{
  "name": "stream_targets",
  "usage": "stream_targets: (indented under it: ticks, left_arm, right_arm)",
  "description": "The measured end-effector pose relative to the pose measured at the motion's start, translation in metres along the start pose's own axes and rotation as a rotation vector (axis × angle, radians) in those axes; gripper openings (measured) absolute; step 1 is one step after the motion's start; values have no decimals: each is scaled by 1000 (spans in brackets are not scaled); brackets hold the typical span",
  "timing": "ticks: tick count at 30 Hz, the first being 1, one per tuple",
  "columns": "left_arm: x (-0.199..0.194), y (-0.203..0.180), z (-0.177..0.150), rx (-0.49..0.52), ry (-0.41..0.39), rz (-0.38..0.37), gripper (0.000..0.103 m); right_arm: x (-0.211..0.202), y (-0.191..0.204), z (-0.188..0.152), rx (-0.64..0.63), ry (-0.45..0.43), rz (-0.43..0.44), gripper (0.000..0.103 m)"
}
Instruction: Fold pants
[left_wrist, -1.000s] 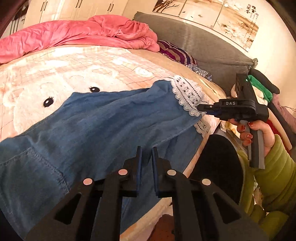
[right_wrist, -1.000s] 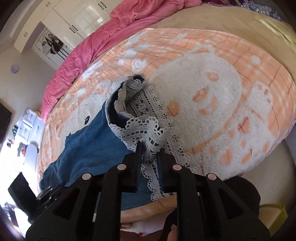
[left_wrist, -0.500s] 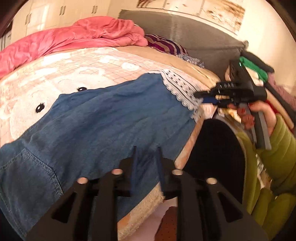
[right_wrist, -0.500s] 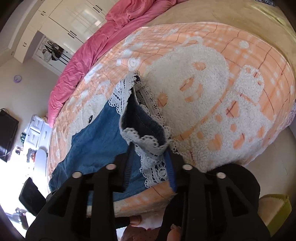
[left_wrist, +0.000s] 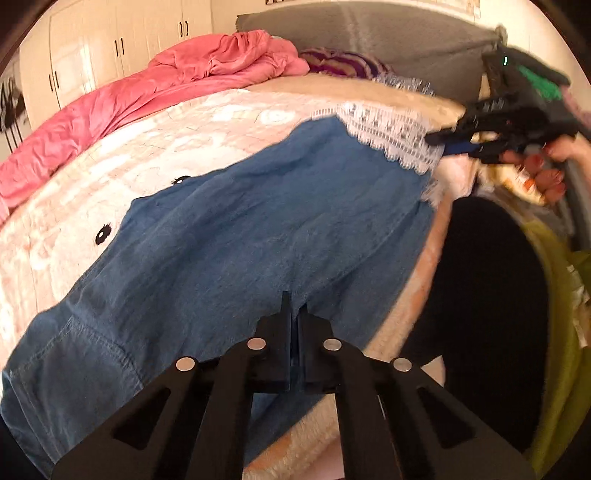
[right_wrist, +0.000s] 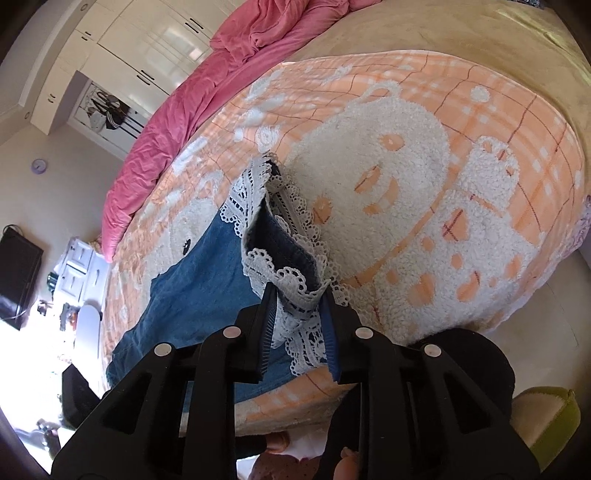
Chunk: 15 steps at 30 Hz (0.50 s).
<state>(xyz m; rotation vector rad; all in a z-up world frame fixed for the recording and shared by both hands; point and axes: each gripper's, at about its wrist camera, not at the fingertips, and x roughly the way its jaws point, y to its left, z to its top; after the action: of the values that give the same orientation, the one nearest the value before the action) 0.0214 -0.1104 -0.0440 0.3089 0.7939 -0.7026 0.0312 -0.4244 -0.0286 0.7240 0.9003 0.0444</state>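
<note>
Blue denim pants (left_wrist: 236, 240) with a white lace hem (left_wrist: 391, 136) lie spread across the bed. My left gripper (left_wrist: 294, 308) is shut on the near edge of the denim around mid-leg. In the right wrist view my right gripper (right_wrist: 297, 295) stands open, its fingers either side of the bunched lace hem (right_wrist: 295, 291), which rests loose between them. The right gripper also shows in the left wrist view (left_wrist: 436, 138) at the hem end, held by a hand with red nails.
The bed carries an orange-and-white fleece blanket (right_wrist: 424, 177) with a bear pattern, a crumpled pink duvet (left_wrist: 166, 85) at the far side, and a grey headboard (left_wrist: 369, 37). White wardrobes (right_wrist: 140, 55) stand beyond. A black stool (left_wrist: 487, 295) sits by the bed edge.
My right gripper has opened and released the lace hem. My left gripper opened slightly half a second ago and is shut again on the denim edge. The pants lie flatter.
</note>
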Motion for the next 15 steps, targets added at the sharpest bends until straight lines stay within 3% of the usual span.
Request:
stream_targets:
  ticks: [5, 10, 15]
  left_arm:
    - [-25, 7, -5, -17, -23, -53, 2]
    - [-15, 4, -15, -12, 17, -73, 2]
    - [-5, -3, -18, 5, 41, -84, 2]
  right_arm:
    - [-1, -9, -5, -3, 26, -24, 17]
    - [15, -24, -12, 4, 66, -68, 17]
    - [9, -22, -12, -46, 23, -119, 17]
